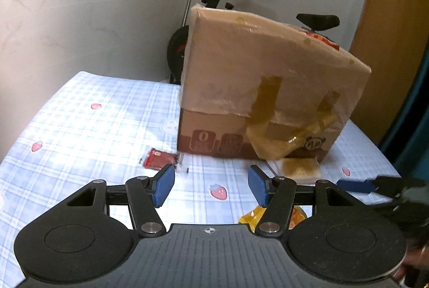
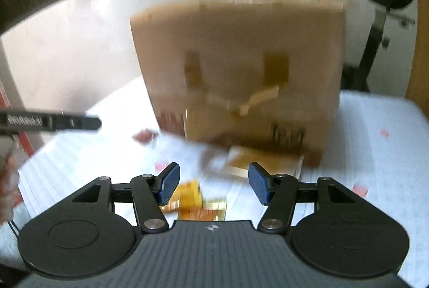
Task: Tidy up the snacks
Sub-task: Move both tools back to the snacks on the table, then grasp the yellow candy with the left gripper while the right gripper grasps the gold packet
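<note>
Care suits lowering both released, empty tools, left tool and right tool, toward snack packets before the cardboard box.

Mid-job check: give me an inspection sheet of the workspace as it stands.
Surface: checked cloth with strawberry print.
Job's things: red packet left of the box; yellow packet near the camera; tan packet at the box's foot.
Clutter: taped cardboard box, upright.
Grippers: left gripper and right gripper, jaws open, nothing between them.
Cables: nothing seen.
Surroundings: exercise bike behind, white wall.
</note>
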The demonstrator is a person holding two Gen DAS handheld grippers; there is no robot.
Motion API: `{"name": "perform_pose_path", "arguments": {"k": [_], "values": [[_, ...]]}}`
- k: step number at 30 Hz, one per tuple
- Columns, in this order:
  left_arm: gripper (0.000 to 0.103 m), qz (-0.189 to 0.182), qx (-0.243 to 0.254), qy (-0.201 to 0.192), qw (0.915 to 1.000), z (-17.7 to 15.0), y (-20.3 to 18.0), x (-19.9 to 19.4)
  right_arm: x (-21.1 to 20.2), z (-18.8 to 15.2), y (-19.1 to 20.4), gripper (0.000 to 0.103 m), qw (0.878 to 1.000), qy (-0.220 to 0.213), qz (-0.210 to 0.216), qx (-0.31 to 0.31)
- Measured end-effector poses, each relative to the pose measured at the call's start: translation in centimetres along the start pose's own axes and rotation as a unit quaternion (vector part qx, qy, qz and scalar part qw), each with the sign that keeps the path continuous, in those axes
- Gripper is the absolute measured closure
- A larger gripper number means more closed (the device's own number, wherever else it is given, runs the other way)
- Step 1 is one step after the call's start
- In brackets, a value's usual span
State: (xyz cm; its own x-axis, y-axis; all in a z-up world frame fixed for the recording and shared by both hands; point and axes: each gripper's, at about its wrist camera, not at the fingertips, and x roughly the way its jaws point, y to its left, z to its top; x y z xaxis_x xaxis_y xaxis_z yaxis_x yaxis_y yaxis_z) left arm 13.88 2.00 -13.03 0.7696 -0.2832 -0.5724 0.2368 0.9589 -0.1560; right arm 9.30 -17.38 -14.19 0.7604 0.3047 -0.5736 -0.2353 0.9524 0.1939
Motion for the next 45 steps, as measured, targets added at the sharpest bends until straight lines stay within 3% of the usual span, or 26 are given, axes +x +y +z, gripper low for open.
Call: {"name": "perform_pose_path", "arguments": {"k": [5,9,12,18,21,23,28,36,45], "values": [[0.04,-0.001,0.001,0.008,1.0,-0.9,-0.3,0.4,2.7,-2.3,0.6,0.043,0.998,0.064,-0.006,0.001],[0.04,-0.003,0.0,0.013,0.9999,-1.5,-0.5,0.6,4.1,-3.7,1.1,0.035,0.996,0.093,-0.016,-0.004],[0.04,-0.003,0.0,0.018,0.9998,-1.7,-0.6,0.9,4.3,-3.8,1.7,0.028,0.996,0.089,-0.013,-0.02],[0.04,-0.002,-0.003,0.022,0.9997,-2.0,-0.9,1.2,5.0,-4.1,2.7,0.026,0.994,0.087,-0.024,-0.058],[0.04,-0.003,-0.003,0.026,0.9997,-2.1,-0.9,1.3,5.0,-4.2,3.0,0.031,0.993,0.086,-0.027,-0.073],[0.04,-0.004,-0.001,0.028,0.9996,-2.2,-0.9,1.5,4.8,-4.2,3.1,0.044,0.993,0.082,-0.027,-0.078],[0.04,-0.022,0.008,0.037,0.9991,-2.4,-1.1,2.1,4.4,-4.4,2.7,0.05,0.994,0.077,-0.023,-0.073],[0.04,-0.063,0.067,0.065,0.9937,-3.1,-3.2,4.7,3.3,-4.3,0.1,0.05,0.997,0.055,-0.045,-0.039],[0.04,-0.088,0.145,0.1,0.9804,-4.6,-6.1,8.2,2.5,-4.4,-1.3,0.05,0.997,0.046,-0.056,-0.026]]}}
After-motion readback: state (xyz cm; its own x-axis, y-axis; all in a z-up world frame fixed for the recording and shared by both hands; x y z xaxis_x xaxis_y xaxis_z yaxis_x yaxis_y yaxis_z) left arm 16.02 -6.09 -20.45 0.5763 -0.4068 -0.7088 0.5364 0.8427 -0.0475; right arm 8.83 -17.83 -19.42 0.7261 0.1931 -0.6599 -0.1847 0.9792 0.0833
